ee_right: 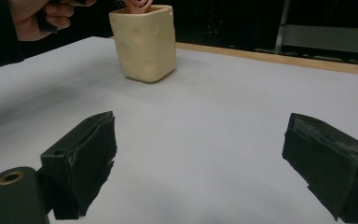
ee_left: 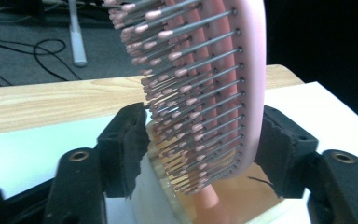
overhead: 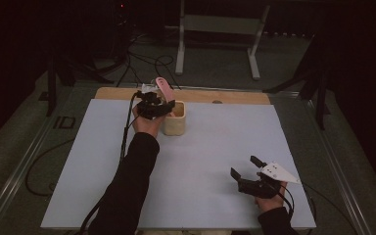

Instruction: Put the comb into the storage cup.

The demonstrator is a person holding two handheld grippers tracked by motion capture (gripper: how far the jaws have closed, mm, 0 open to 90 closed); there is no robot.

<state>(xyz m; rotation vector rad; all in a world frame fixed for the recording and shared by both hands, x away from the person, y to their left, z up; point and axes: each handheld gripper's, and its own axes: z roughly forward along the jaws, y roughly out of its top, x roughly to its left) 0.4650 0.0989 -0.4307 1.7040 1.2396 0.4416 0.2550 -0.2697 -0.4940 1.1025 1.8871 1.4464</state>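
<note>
A pink hairbrush [overhead: 164, 87] stands head-up in a cream cup [overhead: 174, 120] near the far edge of the white mat. Its handle is down inside the cup. My left gripper [overhead: 165, 106] is at the cup's top. In the left gripper view the brush head [ee_left: 205, 84] sits between the two black pads [ee_left: 128, 149] with its bristles toward the left pad; the pads stand just off it, open. The cup's rim [ee_left: 158, 205] is below. My right gripper [overhead: 243, 165] rests open over the near right of the mat. Its view shows nothing between its jaws [ee_right: 200, 149], and the cup [ee_right: 144, 44] farther off.
The white mat [overhead: 200, 161] covers the table, and a wooden strip [overhead: 225, 96] runs along its far edge. On the floor beyond are black cables [overhead: 142, 58] and a metal stand [overhead: 220, 24]. A person's hand [ee_right: 37, 18] holds the left gripper by the cup.
</note>
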